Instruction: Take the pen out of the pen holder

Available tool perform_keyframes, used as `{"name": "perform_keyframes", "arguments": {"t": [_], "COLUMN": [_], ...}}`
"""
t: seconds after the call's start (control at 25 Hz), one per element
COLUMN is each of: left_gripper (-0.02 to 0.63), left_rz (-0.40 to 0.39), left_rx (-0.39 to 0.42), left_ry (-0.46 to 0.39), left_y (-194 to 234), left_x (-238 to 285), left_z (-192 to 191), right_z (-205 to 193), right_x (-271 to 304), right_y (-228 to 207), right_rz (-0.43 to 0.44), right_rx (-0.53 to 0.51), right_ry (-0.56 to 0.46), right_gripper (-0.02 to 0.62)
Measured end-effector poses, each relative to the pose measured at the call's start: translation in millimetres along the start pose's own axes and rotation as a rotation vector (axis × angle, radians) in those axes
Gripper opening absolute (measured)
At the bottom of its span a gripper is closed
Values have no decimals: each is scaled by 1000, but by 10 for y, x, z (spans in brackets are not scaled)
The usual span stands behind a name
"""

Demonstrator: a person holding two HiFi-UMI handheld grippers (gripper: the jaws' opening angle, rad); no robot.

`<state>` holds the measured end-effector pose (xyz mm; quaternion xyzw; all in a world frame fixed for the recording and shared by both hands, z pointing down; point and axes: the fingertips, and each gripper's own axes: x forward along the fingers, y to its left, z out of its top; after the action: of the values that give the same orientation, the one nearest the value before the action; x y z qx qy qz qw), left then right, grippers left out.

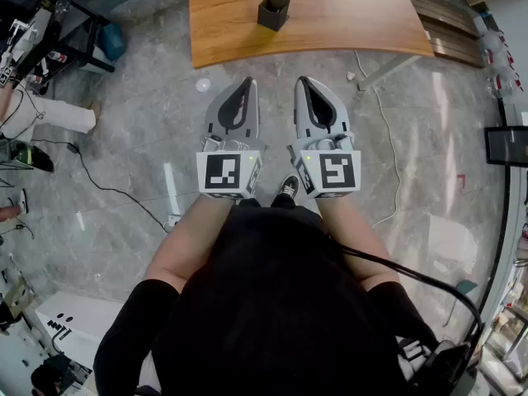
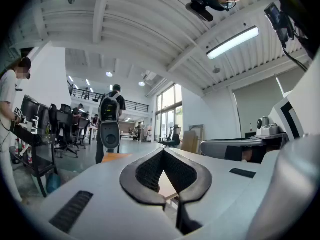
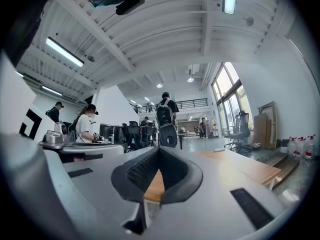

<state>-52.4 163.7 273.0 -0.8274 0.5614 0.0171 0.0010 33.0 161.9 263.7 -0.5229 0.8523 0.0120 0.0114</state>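
Hanging side by side above the grey floor (image 1: 148, 180), the left gripper (image 1: 247, 82) and right gripper (image 1: 302, 81) both point toward the table (image 1: 346, 23). In the left gripper view the jaws meet at the tips, with only the hollow between their curved pads (image 2: 147, 171) open behind, and they grip nothing. The right gripper's jaws are closed in the same way, also empty. The holder (image 1: 274, 8) stands upright on the table, well ahead of both grippers and touched by neither. A pen in it is too small to make out.
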Motion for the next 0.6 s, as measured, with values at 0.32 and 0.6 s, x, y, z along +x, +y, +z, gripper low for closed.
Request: {"name": "perform_keyframes", "arguments": {"t": [0.32,0.6], "left_gripper": [0,0], "left_rz": [10,16], "left_rx": [-4,1], "left_ry": [9,17], "left_y": [47,-8], "left_x": [61,148], "left_z": [-21,-61], "right_z": [-16,-27], "right_x": [55,80], "right_y": [-38,-141], "right_rz": [-9,-7], "right_rx": [0,2], "right_ry": [9,9], "right_gripper": [14,14]}}
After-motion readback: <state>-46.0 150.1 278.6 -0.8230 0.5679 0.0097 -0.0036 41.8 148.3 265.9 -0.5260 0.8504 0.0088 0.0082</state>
